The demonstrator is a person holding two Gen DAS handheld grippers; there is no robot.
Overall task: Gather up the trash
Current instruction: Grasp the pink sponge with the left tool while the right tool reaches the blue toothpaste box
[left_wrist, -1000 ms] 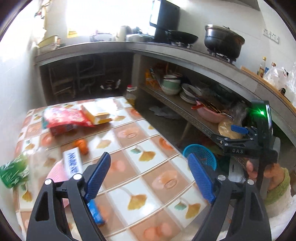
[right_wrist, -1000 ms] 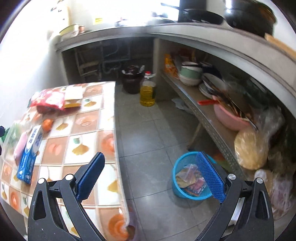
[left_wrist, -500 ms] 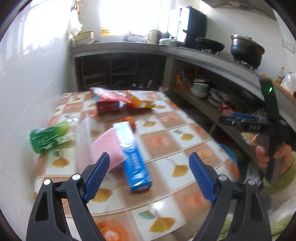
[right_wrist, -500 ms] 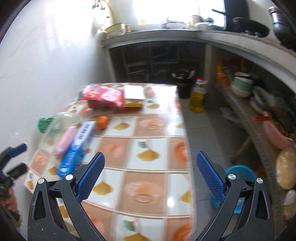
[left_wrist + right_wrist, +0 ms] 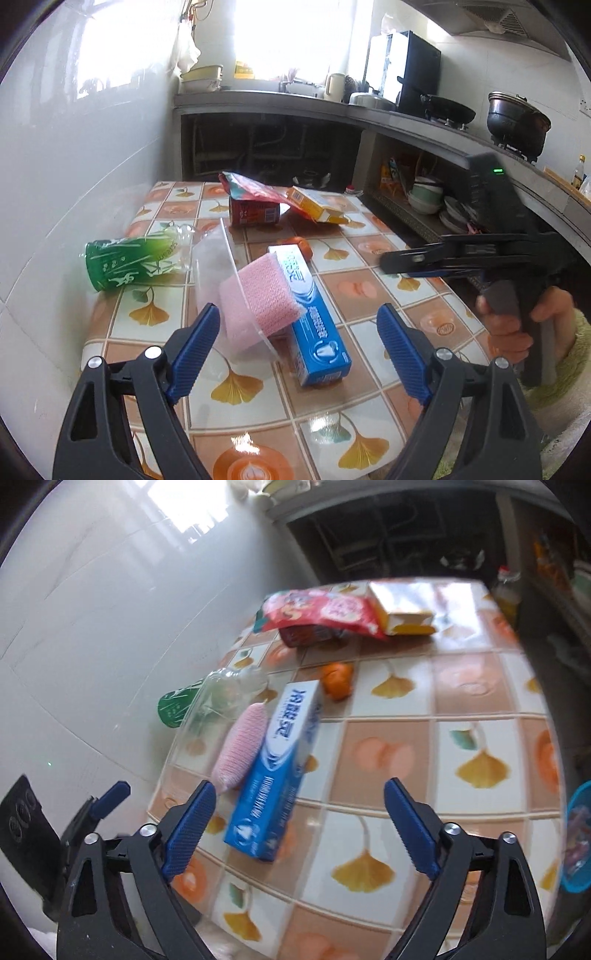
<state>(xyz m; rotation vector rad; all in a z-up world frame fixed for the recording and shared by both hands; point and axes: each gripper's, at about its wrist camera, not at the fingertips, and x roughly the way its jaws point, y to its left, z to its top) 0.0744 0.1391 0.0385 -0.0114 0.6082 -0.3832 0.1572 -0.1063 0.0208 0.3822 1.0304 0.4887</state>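
The left gripper (image 5: 297, 347) is hovering low over the near edge of the table (image 5: 373, 288), its fingers (image 5: 194, 345) spread and closing with nothing pinched between them. The right gripper (image 5: 299, 827) is hanging likewise, fingers (image 5: 410, 830) wide but closing, gripping nothing. Just ahead, a blue toothpaste box (image 5: 314, 314) is lying flat, touching a pink sponge (image 5: 262, 295) that is sitting inside a clear plastic tub (image 5: 210, 266). Beyond them a small orange fruit (image 5: 338, 677) is resting, and to the left a green-labelled bottle (image 5: 129, 264) is lying on its side. Farthest back, a red snack bag (image 5: 255, 190) is draping over a red can (image 5: 255, 214), beside a yellow carton (image 5: 314, 205). A blue basket (image 5: 578, 836) is standing on the floor past the table's right edge.
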